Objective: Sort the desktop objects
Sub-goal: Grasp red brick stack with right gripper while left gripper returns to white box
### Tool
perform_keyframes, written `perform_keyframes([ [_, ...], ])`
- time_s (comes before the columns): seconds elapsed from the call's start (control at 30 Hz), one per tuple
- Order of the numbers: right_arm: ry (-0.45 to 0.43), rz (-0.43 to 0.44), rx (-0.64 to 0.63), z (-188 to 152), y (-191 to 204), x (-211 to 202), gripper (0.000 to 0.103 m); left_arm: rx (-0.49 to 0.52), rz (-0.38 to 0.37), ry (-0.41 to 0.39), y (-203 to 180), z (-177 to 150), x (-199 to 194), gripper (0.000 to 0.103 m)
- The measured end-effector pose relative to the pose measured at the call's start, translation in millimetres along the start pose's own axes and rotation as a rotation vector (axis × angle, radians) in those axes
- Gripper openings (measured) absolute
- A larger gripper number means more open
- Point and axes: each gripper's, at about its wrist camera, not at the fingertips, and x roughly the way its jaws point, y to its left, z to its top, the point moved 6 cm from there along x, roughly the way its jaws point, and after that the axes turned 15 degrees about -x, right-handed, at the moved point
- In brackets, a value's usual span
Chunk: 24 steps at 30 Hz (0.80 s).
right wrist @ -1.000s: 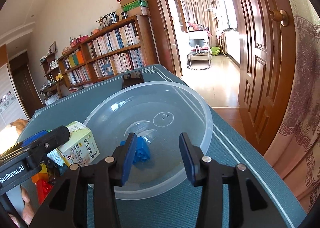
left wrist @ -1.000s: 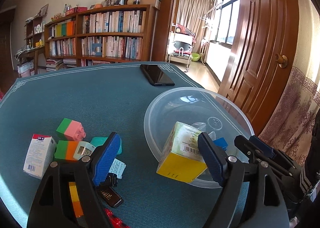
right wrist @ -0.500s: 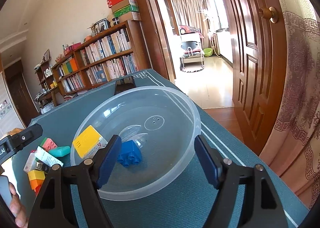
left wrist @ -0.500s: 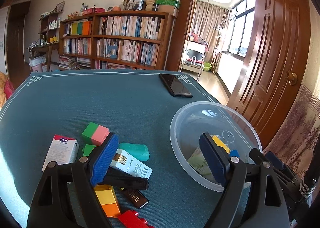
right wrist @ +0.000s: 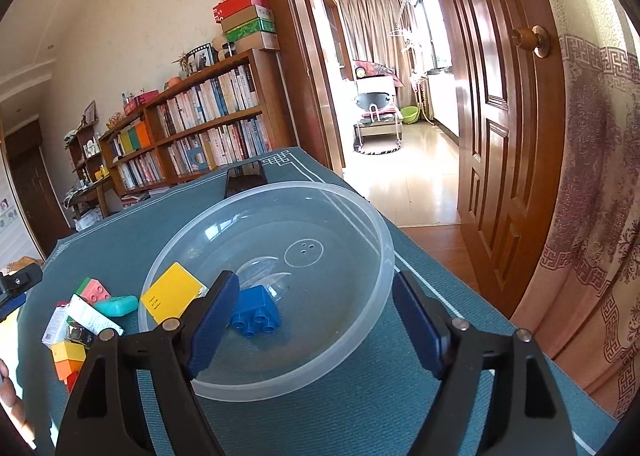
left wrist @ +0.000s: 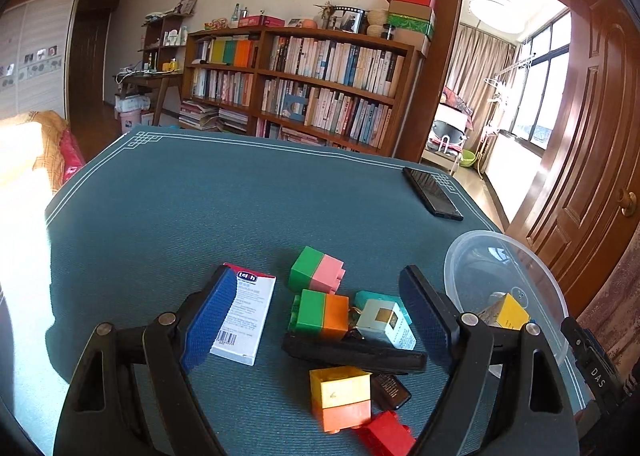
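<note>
Teal cloth point(left wrist: 240, 195) covers the desk, and both views look down along a gripper onto it. Nearest the left gripper point(left wrist: 316, 320), spread wide and holding nothing, lies the unsorted pile: a yellow-and-orange block point(left wrist: 340, 396), a black bar point(left wrist: 354, 352), a green-and-orange block point(left wrist: 322, 314), a small pale carton point(left wrist: 386, 322), and a white medicine box point(left wrist: 244, 320) lying just beside the left pad. These pieces overlap, so closing on one would likely drag or tip its neighbours; the bar lies across several.

The right gripper point(right wrist: 316, 324) hangs at the near rim of the clear bowl point(right wrist: 376, 256), its jaws opening, the near rim passing between them but nothing pinched. A blue brick point(right wrist: 256, 310) and a yellow-faced carton point(right wrist: 172, 292) already lie inside. The bowl looks light, and a nudge on its rim could slide it toward the table edge.

Only the right view shows the brick; the left view alone shows the whole pile. Farther off, a black phone point(left wrist: 432, 193) lies near the far corner.
</note>
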Motion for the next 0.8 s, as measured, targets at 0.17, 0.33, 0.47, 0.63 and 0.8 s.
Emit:
perform_keyframes([
  [0.17, 0.000, -0.018, 0.001, -0.3, -0.9, -2.2, 0.082, -0.025, 0.042, -0.006, 23.8, 1.1, -4.6, 0.086],
  [0.33, 0.005, -0.027, -0.022, 0.0, 3.3, -4.2, 0.083, 0.002, 0.102, -0.020, 39.9, -3.5, -7.6, 0.086],
  [0.47, 0.006, -0.012, -0.046, 1.2, 12.6, -11.2, 0.082, 0.032, 0.160, -0.003, 52.3, -10.8, -4.6, 0.086],
  [0.63, 0.010, 0.098, -0.078, -3.7, 44.3, -27.1, 0.083, 0.030, 0.200, 0.052, 66.8, -20.3, 3.7, 0.086],
  [0.8, 0.029, 0.253, -0.150, -10.9, 85.8, -39.9, 0.082, 0.021, 0.195, 0.071, 70.5, -24.3, 4.0, 0.086],
])
